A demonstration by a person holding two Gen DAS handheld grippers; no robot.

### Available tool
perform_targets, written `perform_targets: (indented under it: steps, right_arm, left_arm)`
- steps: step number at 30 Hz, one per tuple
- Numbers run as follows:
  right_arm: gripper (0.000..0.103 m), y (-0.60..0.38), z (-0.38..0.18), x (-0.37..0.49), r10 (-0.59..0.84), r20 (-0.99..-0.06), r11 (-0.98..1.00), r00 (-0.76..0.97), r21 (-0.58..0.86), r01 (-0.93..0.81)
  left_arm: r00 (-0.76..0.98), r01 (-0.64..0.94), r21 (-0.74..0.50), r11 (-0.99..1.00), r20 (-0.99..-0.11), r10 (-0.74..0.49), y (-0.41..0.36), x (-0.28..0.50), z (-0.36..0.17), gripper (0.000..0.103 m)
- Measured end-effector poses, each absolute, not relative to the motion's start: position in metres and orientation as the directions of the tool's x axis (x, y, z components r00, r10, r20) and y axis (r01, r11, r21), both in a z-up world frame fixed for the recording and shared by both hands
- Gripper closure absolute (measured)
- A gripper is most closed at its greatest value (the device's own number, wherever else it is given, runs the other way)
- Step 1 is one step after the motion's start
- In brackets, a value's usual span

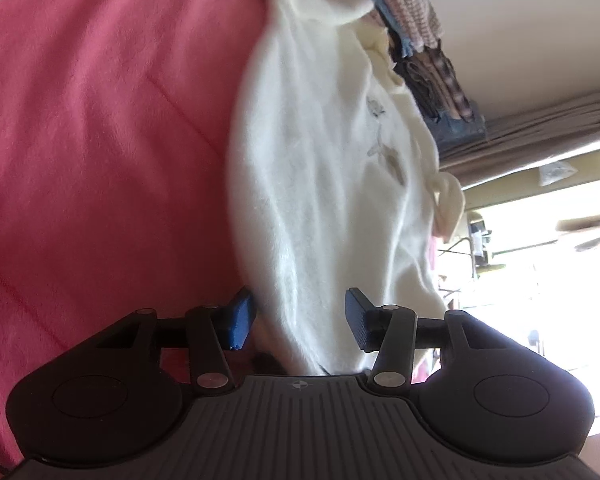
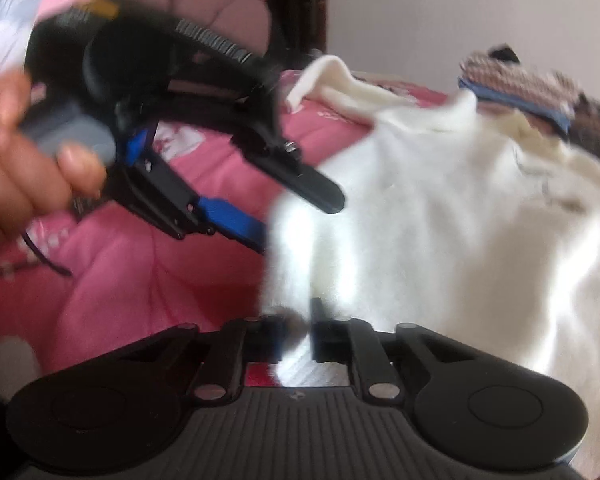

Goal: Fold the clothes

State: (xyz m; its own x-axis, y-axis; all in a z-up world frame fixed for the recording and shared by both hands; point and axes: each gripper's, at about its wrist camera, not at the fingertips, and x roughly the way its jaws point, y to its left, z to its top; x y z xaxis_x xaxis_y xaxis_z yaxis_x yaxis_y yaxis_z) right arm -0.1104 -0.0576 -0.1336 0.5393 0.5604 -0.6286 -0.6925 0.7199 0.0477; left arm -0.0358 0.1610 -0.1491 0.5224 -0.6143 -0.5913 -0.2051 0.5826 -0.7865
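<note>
A fluffy white garment point(image 1: 320, 168) lies on a pink quilt point(image 1: 100, 140). It has a small grey flower motif on its front. My left gripper point(image 1: 300, 320) holds a thick fold at the garment's near edge, with the blue pad on one side and the black pad on the other. In the right wrist view, which is blurred, the left gripper point(image 2: 300, 220) reaches in from the left. Its black finger lies over the white garment point(image 2: 440, 220) and its blue finger under the edge. My right gripper point(image 2: 302, 332) is pinched shut on the garment's near edge.
A stack of folded checked and blue clothes point(image 1: 420, 40) sits behind the garment by a pale wall. A person's hand point(image 2: 20, 160) holds the left gripper's handle. A curtain point(image 1: 540, 128) and a bright window area lie to the right. The pink quilt point(image 2: 140, 280) stretches to the left.
</note>
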Motion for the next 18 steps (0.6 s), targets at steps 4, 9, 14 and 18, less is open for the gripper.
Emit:
perform_targets:
  steps: [4, 9, 14, 18]
  right_arm:
    - [0.097, -0.061, -0.127, -0.110, 0.608, -0.627, 0.694, 0.486, 0.123, -0.709]
    - [0.098, -0.057, -0.117, -0.112, 0.638, -0.626, 0.658, 0.449, 0.139, -0.740]
    - [0.098, -0.047, -0.100, -0.120, 0.697, -0.597, 0.579, 0.396, 0.145, -0.802]
    - [0.097, -0.034, -0.096, -0.126, 0.723, -0.601, 0.519, 0.341, 0.147, -0.842]
  left_arm:
    - [0.522, -0.250, -0.759, 0.601, -0.628, -0.577, 0.157, -0.023, -0.159, 0.065]
    - [0.525, -0.263, -0.662, 0.702, -0.708, -0.472, 0.161, -0.033, -0.144, 0.095]
    - [0.555, -0.249, -0.622, 0.742, -0.720, -0.417, 0.174, -0.058, -0.116, 0.096]
    - [0.548, -0.244, -0.571, 0.784, -0.748, -0.374, 0.175, -0.066, -0.112, 0.096]
